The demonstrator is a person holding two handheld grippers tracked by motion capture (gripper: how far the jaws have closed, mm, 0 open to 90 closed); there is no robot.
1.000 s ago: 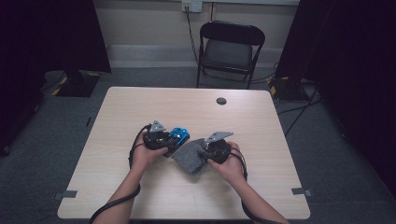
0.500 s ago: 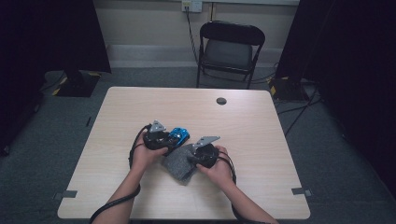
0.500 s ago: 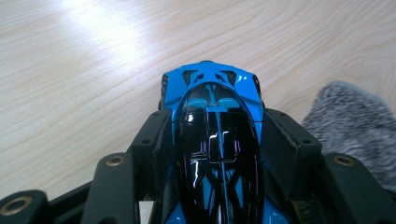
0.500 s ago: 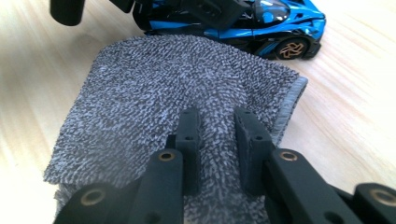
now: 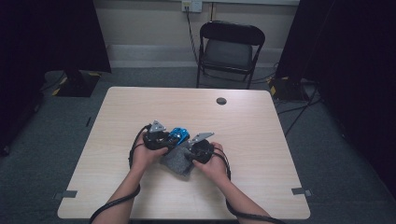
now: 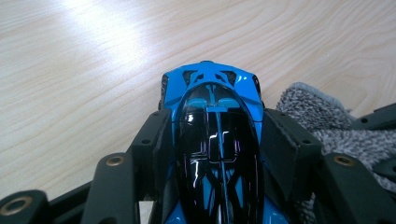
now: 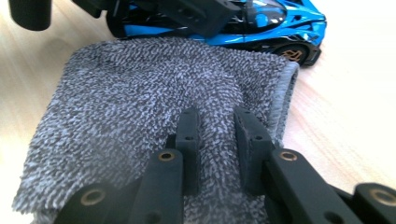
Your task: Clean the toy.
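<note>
- Toy car (image 6: pixel 215 135), blue with a glossy black roof, sits near the middle of the counter (image 5: pixel 261 140), between the pads of the left hand-held gripper (image 6: pixel 215 140).
- Left hand-held gripper: jaws about half open, with one pad pressed on each flank of the car, so the car is clamped. In the high view this hand-held gripper (image 5: pixel 164 138) lies just left of the car (image 5: pixel 179 135).
- Right hand-held gripper (image 7: pixel 215 140): jaws nearly closed, pinching a fold of the grey cloth (image 7: pixel 154 107) between the pads. From above it (image 5: pixel 194 148) sits over the cloth (image 5: pixel 177 161), just right of the car.
- Grey cloth lies flat on the counter, its far edge just beside the car's side; in the right gripper view the car (image 7: pixel 280 21) runs along the top, with a bronze wheel showing.
- Hard to make out: the car's rear is cut off at the bottom of the left gripper view, and the left hand-held gripper covers part of its side in the right gripper view. Whether the cloth touches the car cannot be told.
- Around: a small dark round disc (image 5: pixel 221 101) lies on the far part of the counter, well apart from the hands. A black folding chair (image 5: pixel 229 49) stands beyond the far edge. Black cables trail from both hand-held grippers along the forearms.
</note>
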